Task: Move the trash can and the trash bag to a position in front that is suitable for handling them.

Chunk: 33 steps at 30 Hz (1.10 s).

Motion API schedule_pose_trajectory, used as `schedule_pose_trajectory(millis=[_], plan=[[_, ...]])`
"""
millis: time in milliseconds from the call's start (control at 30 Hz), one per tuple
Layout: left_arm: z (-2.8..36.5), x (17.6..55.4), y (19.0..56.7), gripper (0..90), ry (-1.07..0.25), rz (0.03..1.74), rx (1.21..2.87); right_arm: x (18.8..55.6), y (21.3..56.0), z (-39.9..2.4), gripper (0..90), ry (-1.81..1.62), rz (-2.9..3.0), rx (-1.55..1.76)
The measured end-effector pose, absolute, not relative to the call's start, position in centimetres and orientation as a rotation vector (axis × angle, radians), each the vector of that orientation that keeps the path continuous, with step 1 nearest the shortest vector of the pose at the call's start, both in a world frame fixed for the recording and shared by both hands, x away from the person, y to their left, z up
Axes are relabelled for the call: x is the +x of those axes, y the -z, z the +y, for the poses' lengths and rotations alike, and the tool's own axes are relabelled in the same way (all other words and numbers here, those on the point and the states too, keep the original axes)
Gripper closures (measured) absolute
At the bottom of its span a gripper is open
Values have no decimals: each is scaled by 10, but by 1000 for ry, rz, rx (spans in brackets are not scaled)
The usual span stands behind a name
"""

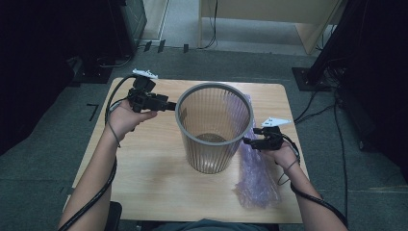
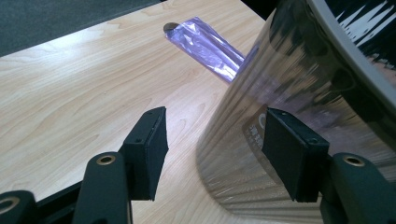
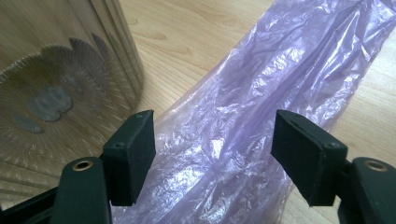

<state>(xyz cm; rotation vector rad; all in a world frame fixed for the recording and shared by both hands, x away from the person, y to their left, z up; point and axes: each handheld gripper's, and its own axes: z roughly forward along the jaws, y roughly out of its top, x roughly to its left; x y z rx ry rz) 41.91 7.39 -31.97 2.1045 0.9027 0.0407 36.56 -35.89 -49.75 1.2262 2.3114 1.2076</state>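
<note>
The bin point(image 1: 214, 126) hides part of the purple bag point(image 1: 257, 178).

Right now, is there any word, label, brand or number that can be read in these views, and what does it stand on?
None can be read.
A pale moulded mark on the bin, low on its clear wall by the left gripper: blurred, no letters can be made out.
The purple bag and the table: no print to be seen.
</note>
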Motion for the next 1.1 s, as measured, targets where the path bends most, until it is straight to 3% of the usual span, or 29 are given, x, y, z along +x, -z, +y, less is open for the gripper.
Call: schedule_pose_trajectory(millis=[1100], plan=[[69, 434, 276, 401, -65, 863, 2083, 376, 520, -362, 257, -1094, 2319, 1238]])
